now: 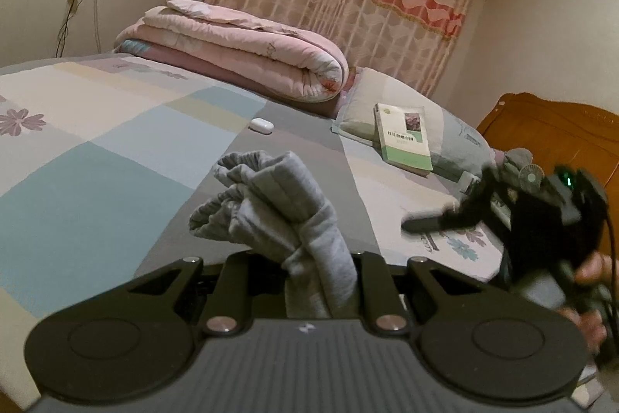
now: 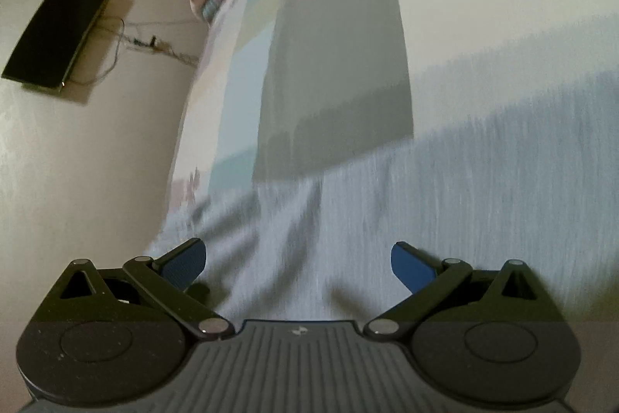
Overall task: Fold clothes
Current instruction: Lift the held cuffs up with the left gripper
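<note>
One grey garment [image 1: 286, 219] between left gripper [image 1: 305, 281] fingers

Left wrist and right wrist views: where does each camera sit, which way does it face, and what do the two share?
Left wrist: on the left gripper, facing across the bed toward the curtain; its jaws clamp the grey garment; the right gripper and a hand show at right.
Right wrist: on the right gripper, jaws open, tilted view, close over grey fabric.
Shared: bedsheet, folded pink quilt, small white case, wall-mounted screen.
</note>
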`<action>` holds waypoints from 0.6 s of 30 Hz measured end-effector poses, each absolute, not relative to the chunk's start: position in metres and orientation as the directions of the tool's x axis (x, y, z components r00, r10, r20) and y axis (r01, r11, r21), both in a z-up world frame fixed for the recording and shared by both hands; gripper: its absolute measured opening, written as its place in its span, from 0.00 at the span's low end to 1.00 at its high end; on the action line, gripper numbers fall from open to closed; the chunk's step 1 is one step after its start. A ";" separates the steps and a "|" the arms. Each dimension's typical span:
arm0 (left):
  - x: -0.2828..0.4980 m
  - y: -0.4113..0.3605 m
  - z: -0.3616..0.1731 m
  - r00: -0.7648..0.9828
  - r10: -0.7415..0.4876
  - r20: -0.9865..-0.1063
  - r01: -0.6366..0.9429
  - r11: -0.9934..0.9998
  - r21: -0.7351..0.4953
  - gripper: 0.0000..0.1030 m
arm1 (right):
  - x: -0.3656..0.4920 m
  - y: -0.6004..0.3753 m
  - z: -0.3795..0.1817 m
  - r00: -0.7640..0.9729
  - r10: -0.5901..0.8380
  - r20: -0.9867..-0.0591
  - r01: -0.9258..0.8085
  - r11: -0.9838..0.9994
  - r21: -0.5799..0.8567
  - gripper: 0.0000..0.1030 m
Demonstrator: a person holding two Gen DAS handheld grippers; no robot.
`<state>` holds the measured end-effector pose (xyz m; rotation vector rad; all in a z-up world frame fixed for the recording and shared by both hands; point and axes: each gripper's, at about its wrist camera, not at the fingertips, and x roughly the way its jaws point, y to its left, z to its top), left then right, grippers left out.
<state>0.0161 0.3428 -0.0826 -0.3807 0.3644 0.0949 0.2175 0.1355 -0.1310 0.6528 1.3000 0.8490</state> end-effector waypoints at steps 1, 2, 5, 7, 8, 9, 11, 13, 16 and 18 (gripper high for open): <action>0.016 0.342 -0.082 0.931 0.023 -0.364 -0.159 0.923 -0.349 0.16 | 0.212 0.134 -0.133 0.039 0.831 -0.555 -0.163 0.554 0.817 1.00; 0.017 0.342 -0.082 0.930 0.025 -0.366 -0.163 0.922 -0.351 0.16 | 0.206 0.132 -0.135 0.026 0.827 -0.561 -0.158 0.558 0.815 1.00; 0.017 0.339 -0.081 0.928 0.030 -0.371 -0.169 0.923 -0.346 0.16 | 0.189 0.127 -0.139 -0.012 0.818 -0.574 -0.151 0.566 0.810 1.00; 0.018 0.336 -0.079 0.927 0.035 -0.373 -0.171 0.925 -0.338 0.16 | 0.178 0.122 -0.139 -0.024 0.818 -0.575 -0.142 0.567 0.811 1.00; 0.019 0.335 -0.077 0.927 0.037 -0.373 -0.172 0.926 -0.335 0.16 | 0.173 0.119 -0.138 -0.034 0.816 -0.577 -0.136 0.568 0.812 1.00; 0.019 0.334 -0.076 0.927 0.040 -0.374 -0.174 0.927 -0.333 0.16 | 0.167 0.118 -0.138 -0.049 0.814 -0.579 -0.133 0.569 0.812 1.00; 0.019 0.332 -0.074 0.925 0.045 -0.377 -0.177 0.929 -0.325 0.16 | 0.157 0.116 -0.140 -0.084 0.809 -0.581 -0.131 0.569 0.812 1.00; 0.019 0.330 -0.072 0.925 0.044 -0.377 -0.175 0.931 -0.319 0.16 | 0.146 0.114 -0.142 -0.106 0.807 -0.581 -0.141 0.566 0.812 1.00; 0.018 0.324 -0.067 0.928 0.039 -0.371 -0.164 0.936 -0.310 0.16 | 0.141 0.106 -0.135 -0.110 0.806 -0.581 -0.155 0.563 0.811 1.00; 0.018 0.319 -0.063 0.929 0.035 -0.367 -0.155 0.941 -0.301 0.16 | 0.144 0.095 -0.126 -0.087 0.816 -0.571 -0.164 0.554 0.816 1.00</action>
